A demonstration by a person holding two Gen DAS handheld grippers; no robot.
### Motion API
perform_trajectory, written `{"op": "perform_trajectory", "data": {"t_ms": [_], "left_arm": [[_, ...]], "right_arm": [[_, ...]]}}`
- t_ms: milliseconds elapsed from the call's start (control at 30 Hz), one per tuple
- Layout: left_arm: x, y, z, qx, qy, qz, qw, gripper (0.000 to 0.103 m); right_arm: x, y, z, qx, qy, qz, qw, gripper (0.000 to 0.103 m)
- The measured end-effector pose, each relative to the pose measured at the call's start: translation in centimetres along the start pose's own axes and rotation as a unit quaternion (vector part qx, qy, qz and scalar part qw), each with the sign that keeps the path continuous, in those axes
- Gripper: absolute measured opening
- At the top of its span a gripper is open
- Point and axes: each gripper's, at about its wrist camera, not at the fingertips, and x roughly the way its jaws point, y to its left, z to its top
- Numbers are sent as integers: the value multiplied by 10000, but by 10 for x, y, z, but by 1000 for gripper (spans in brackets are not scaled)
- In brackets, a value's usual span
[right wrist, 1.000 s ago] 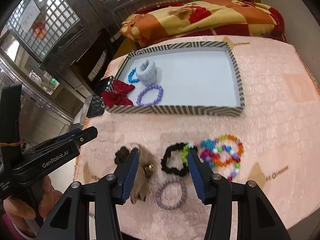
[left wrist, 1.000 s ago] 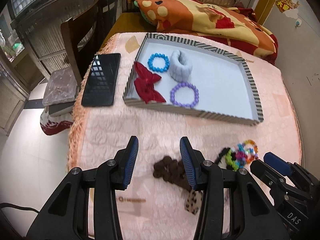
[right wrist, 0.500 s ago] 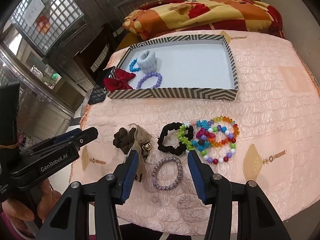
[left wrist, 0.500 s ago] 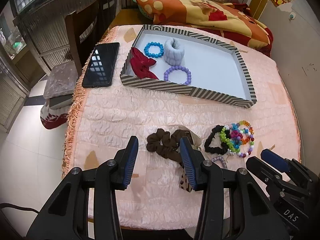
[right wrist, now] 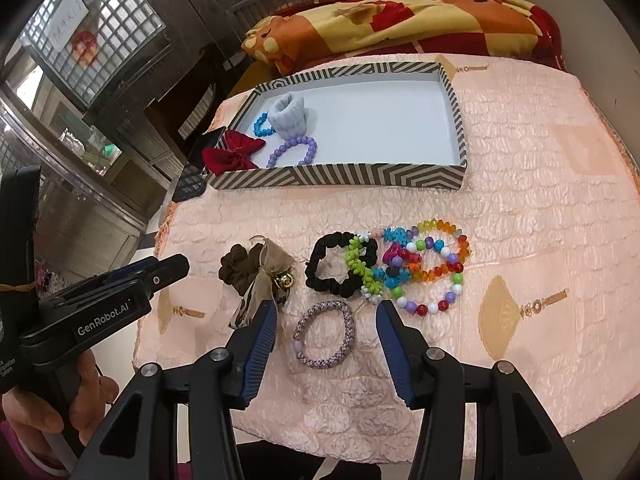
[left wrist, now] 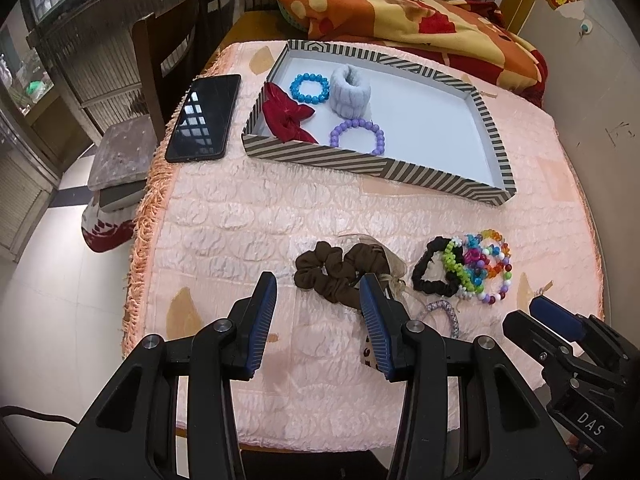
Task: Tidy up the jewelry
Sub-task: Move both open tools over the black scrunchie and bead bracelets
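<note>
Left wrist tray: the striped tray (left wrist: pixel 372 164) is sitting upper centre, holding a blue bead bracelet (left wrist: pixel 310 88), grey cuff (left wrist: pixel 351 87), red bow (left wrist: pixel 286 116) and purple bead bracelet (left wrist: pixel 357 136) at its left end.
Left wrist gripper: the left gripper (left wrist: pixel 318 320) is hovering with jaws spread, empty, beside a brown scrunchie (left wrist: pixel 332 276).
Right wrist tray: the same four pieces are crowding the tray's (right wrist: pixel 340 178) left end.
Right wrist gripper: the right gripper (right wrist: pixel 326 334) is gaping wide, empty, around a lilac woven bracelet (right wrist: pixel 325 334) low in frame; a black scrunchie (right wrist: pixel 340 266) and rainbow bead bracelets (right wrist: pixel 428 268) are lying mid-frame.

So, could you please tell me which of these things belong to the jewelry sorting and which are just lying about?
Job:
tray
blue bracelet
purple bracelet
red bow
grey cuff
brown scrunchie
black scrunchie
woven bracelet
colourful bead bracelets

Lying about:
phone
blanket
chair
</note>
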Motion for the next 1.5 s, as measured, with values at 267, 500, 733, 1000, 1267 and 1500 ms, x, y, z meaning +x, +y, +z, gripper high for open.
{"op": "perform_trajectory", "data": {"t_ms": [267,500,733,1000,1267,1500], "left_arm": [[-2,12,1,-249,69,-271,9993,50],[-2,24,2,-457,159,-359,9982,51],[2,23,1,-447,232,-378,9980,51],[8,13,2,-349,296,-446,9980,51],[17,-19,12,190,358,-593,9974,51],[36,-51,27,727,469,-621,9943,51]], "right_arm": [[1,2,-6,-63,32,-15,10000,50],[9,-1,-16,-109,186,-29,9998,50],[16,-14,-28,-13,360,-150,9992,50],[8,-33,-27,146,272,-274,9991,50],[6,-55,-23,398,147,-374,9984,50],[7,-66,-15,512,75,-479,9975,50]]}}
